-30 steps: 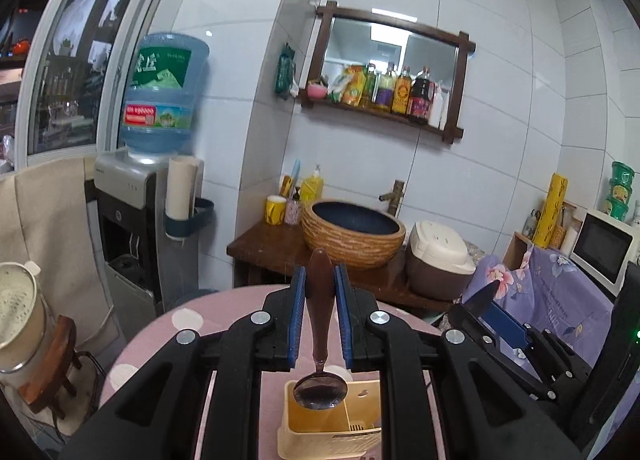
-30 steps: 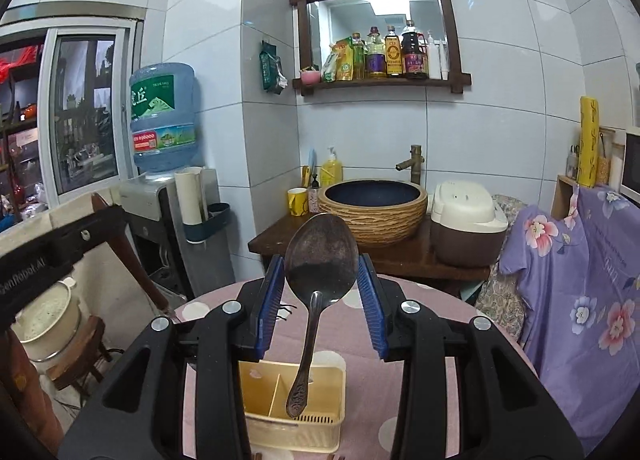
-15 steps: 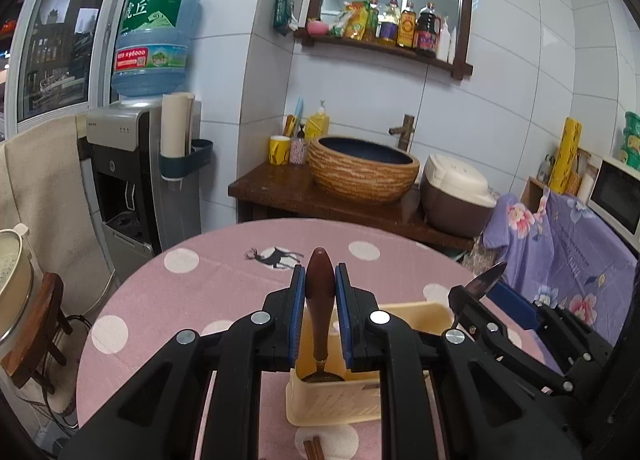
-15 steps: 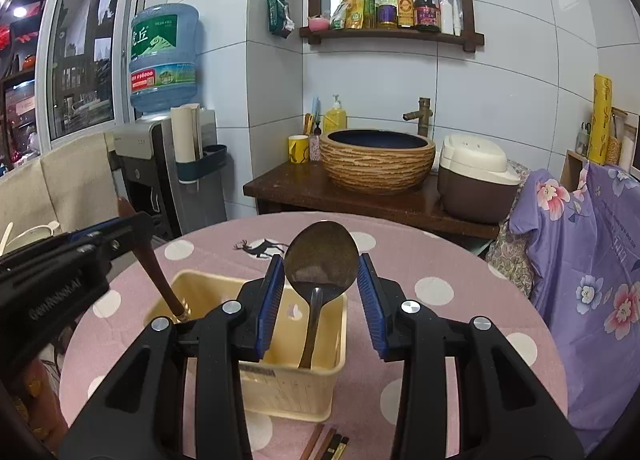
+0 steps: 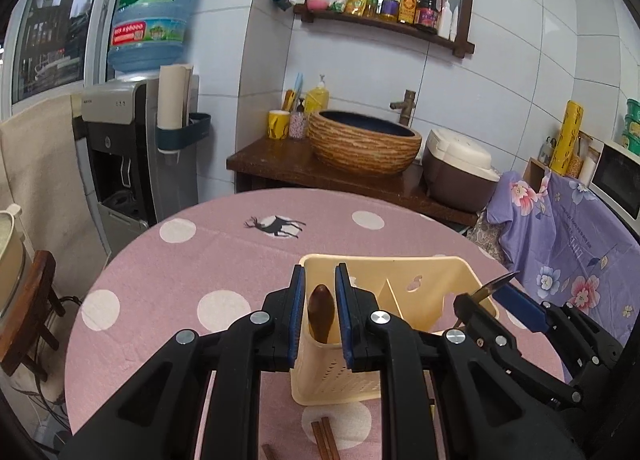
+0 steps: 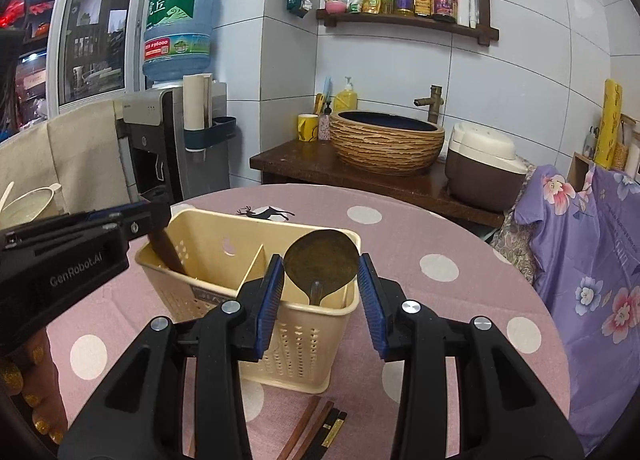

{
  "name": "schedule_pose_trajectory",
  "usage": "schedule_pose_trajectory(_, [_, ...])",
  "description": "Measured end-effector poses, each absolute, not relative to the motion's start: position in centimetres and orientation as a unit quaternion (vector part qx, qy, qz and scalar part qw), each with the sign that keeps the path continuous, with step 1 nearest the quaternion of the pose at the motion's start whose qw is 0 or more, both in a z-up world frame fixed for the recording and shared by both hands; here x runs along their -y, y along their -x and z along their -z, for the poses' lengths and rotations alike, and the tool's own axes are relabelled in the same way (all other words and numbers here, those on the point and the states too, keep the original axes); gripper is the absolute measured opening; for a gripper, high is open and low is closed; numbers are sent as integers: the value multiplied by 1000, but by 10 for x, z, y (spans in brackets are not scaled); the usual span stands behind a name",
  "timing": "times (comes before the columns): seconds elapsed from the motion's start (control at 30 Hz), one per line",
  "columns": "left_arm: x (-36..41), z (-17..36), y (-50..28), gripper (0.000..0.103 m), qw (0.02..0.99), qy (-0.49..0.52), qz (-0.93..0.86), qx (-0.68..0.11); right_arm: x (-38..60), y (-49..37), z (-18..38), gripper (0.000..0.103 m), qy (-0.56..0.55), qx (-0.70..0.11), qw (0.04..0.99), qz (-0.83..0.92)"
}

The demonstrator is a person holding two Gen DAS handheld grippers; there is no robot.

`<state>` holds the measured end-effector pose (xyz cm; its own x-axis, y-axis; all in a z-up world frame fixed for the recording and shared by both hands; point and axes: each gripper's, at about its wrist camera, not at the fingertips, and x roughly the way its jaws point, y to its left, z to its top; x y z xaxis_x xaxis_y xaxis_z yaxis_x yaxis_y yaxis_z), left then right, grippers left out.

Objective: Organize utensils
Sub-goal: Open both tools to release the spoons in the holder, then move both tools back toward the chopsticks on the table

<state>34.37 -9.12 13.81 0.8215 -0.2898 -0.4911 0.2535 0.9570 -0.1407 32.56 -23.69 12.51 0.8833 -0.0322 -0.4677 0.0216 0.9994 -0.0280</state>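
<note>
Both tongs have been sinking toward the yellow basket [image 6: 304, 324] on the surface. The left tongs [image 5: 320, 300] are pinching a brown handle [image 5: 319, 316] in the left compartment; the right tongs [image 6: 320, 284] are squeezing a metal spoon [image 6: 320, 266] (handle down) in the right one, so releasing seems next.

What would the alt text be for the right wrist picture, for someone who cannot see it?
A handheld right gripper holds a metal spoon by its bowl, handle down inside a cream utensil basket on a pink dotted table. At left, the left gripper holds a wooden handle in the basket's other compartment.
</note>
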Motion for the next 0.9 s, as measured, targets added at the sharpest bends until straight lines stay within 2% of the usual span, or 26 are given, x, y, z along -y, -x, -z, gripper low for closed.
schedule_pose_trajectory(0.1, [88,-146,-334,24,959,29,140,-245,238,-321,-127,42,8,-236,972,14])
schedule_pose_trajectory(0.17, [80,-153,-323,47,964,32,135,-228,241,-317,-130,50,6,-230,973,14])
schedule_pose_trajectory(0.2, [76,-155,-319,54,966,35,130,-221,243,-314,-132,56,3,-226,974,13])
schedule_pose_trajectory(0.23, [70,-157,-313,63,968,41,123,-213,246,-309,-134,58,-3,-220,975,13])
schedule_pose_trajectory(0.27, [65,-158,-308,66,970,47,119,-208,248,-305,-136,58,-9,-217,976,12])
schedule_pose_trajectory(0.37, [50,-155,-293,87,969,62,104,-213,255,-293,-140,66,-27,-218,975,21])
schedule_pose_trajectory(0.53, [41,-144,-270,94,968,77,99,-216,266,-272,-136,69,-75,-239,968,22])
schedule_pose_trajectory(0.87, [44,-150,-239,94,970,59,110,-207,258,-232,-144,69,-66,-234,970,21])
schedule_pose_trajectory(0.9, [44,-147,-239,91,969,60,111,-215,258,-229,-141,69,-61,-238,969,24])
